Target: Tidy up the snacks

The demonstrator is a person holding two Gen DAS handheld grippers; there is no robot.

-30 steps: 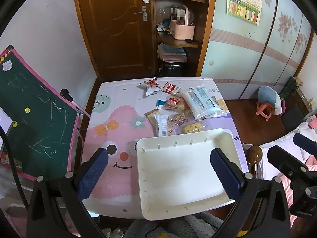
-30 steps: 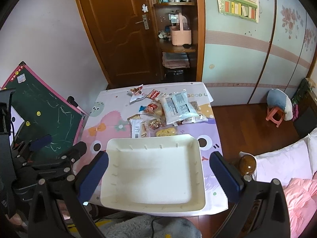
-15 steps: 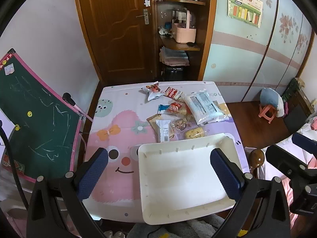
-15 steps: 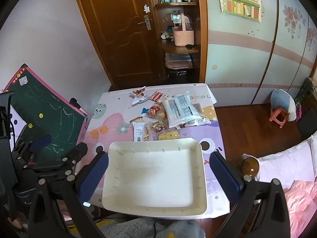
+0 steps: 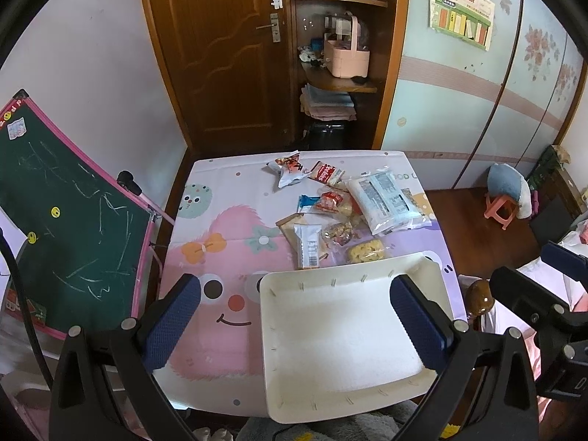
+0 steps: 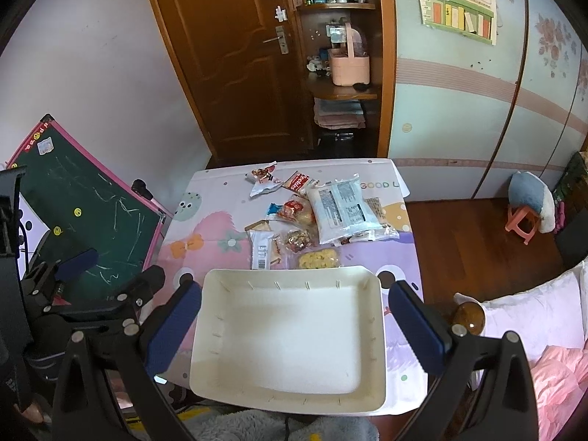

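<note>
An empty white tray (image 5: 341, 279) (image 6: 290, 275) sits at the table's near edge. Beyond it lies a pile of snack packets: a large clear-white bag (image 5: 384, 198) (image 6: 341, 207), a white barcoded wrapper (image 5: 308, 246) (image 6: 261, 250), a yellow snack pack (image 5: 365, 251) (image 6: 318, 259), a red packet (image 5: 329, 198) (image 6: 294, 210) and a torn white packet (image 5: 288, 169) (image 6: 262, 180). My left gripper (image 5: 294, 327) is open, high above the near table edge. My right gripper (image 6: 294, 327) is open too, over the tray. Neither holds anything.
The table wears a pink cartoon cloth (image 5: 220, 242). A green chalkboard (image 5: 66, 220) leans at the left. A wooden door (image 5: 220, 55) and shelves with a pink basket (image 5: 345, 58) stand behind. A bed with pink bedding (image 6: 544, 330) and a pink stool (image 6: 522, 224) lie to the right.
Both grippers have risen and pulled back, so the table and snacks appear smaller and lower. Nothing on the table has moved. Both stay open.
</note>
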